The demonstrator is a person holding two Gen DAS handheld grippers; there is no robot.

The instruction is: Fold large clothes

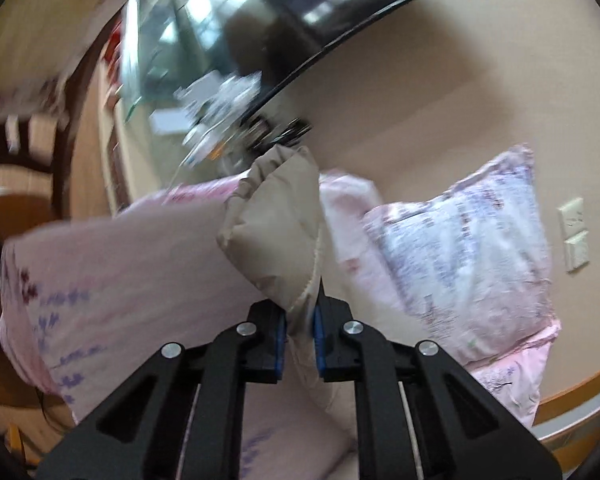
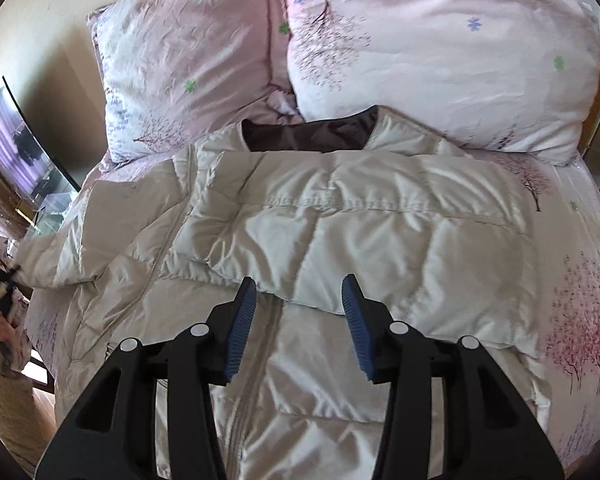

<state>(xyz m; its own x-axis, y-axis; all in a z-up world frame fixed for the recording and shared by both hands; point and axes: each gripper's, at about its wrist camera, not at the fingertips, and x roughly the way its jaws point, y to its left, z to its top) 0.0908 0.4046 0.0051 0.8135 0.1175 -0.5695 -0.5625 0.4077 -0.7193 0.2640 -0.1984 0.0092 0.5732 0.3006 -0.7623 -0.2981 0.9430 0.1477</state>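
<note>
Left gripper [image 1: 301, 338]: blue pads clamped on a beige padded fold of the jacket [image 1: 278, 228], lifted, motion-blurred. Right gripper [image 2: 299, 322]: fingers apart, gripping nothing, hovering over the jacket [image 2: 340, 232], which is spread on the bed [image 2: 572, 272], right sleeve folded across the chest, zipper near. Two pink floral pillows [image 2: 440, 52] at far end. No readable labels or writing.

The left gripper [image 1: 301, 334] is clamped nearly closed, its blue pads [image 1: 281, 336] pinching fabric. The right gripper [image 2: 300, 326] hovers with jaws spread wide, holding nothing.
</note>
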